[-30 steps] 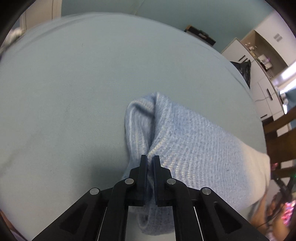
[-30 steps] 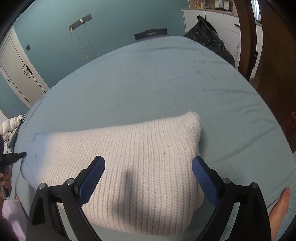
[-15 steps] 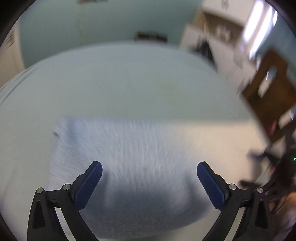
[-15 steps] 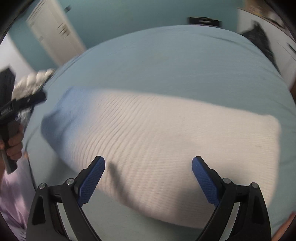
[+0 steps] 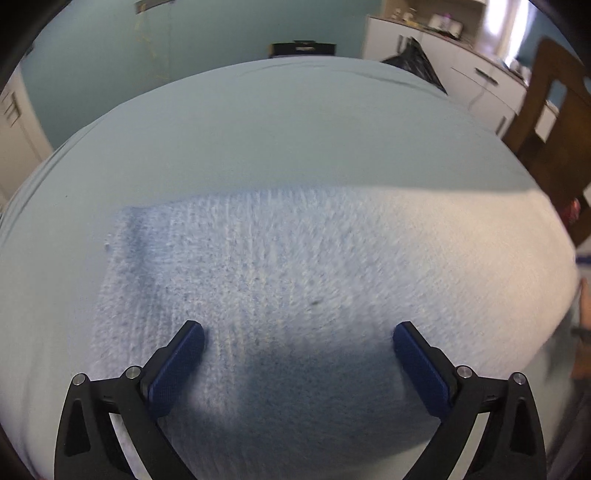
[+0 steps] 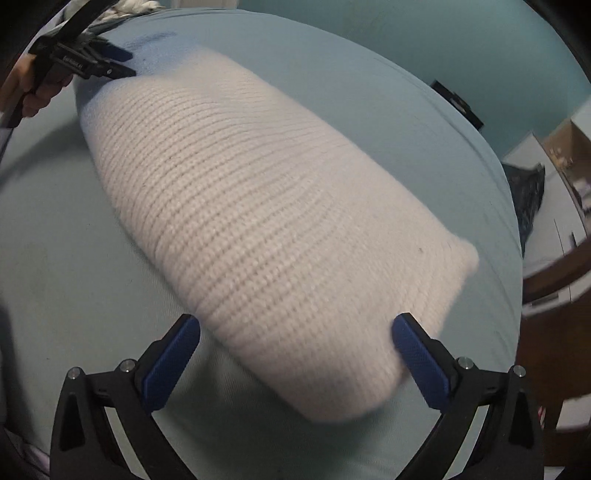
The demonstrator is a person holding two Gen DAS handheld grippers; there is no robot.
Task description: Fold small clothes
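1. The knitted garment (image 6: 266,221) lies flat as a folded, long band on the pale blue sheet (image 6: 55,258); its knit is white, with a bluish end in shadow on the far left of the right wrist view.
2. Your left gripper (image 5: 297,345) hangs over the bluish half of the garment (image 5: 295,277). Its jaws have just sprung wide apart, and its blue pads (image 5: 177,369) do not press on the knit beneath them, so it holds nothing.
3. Your right gripper (image 6: 295,338) hangs over the near, rounded end of the garment. Its jaws have just been opening a little and stand wide; the cloth lies between and below the fingers (image 6: 421,362), ungripped.
4. In the right wrist view your left gripper (image 6: 92,61) shows at the far end of the garment, held by your hand (image 6: 35,92).
5. Around the sheet, the left wrist view shows a teal wall (image 5: 221,33), white cabinets (image 5: 461,74), a black bag (image 5: 413,59) and a wooden chair (image 5: 554,129).
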